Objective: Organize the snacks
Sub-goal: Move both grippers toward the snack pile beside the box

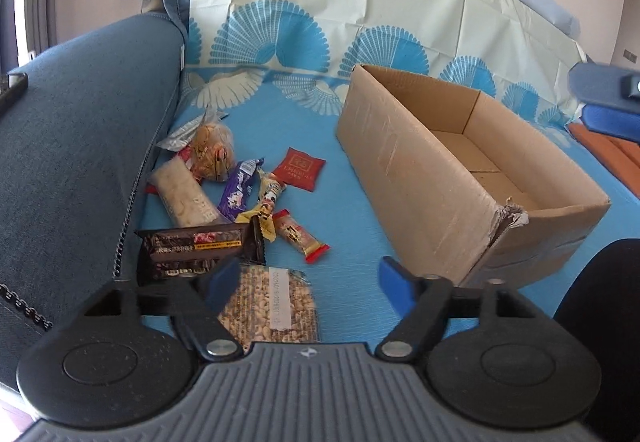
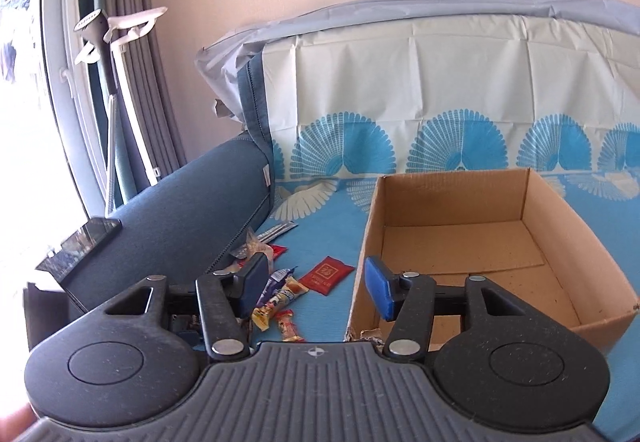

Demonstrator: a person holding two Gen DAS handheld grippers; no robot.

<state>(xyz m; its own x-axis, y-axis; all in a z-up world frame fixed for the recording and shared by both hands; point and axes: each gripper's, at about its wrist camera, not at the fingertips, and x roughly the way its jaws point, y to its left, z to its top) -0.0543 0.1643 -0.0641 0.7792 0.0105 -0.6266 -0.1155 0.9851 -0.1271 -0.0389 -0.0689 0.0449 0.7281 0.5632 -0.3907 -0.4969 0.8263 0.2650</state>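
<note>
A heap of snack packets lies on the blue cloth beside the sofa arm: a dark chocolate bar pack [image 1: 200,248], a clear bag of nuts [image 1: 272,300], a purple wrapper [image 1: 238,190], a red sachet [image 1: 298,169] and a red-ended bar [image 1: 298,236]. My left gripper [image 1: 306,284] hovers wide open over the nut bag, nothing between its fingers. An open cardboard box [image 1: 416,194] stands to the right and holds nothing. My right gripper [image 2: 316,284] is open in the air between the snacks [image 2: 280,298] and the box [image 2: 460,242], gripping nothing. The red sachet [image 2: 326,274] shows beyond it.
A blue sofa arm [image 1: 80,146] rises on the left with a phone [image 2: 80,242] on top. The patterned cloth [image 1: 360,22] drapes up the backrest. A garment steamer [image 2: 108,42] stands by the curtain. Blue and orange items [image 1: 612,122] lie at far right.
</note>
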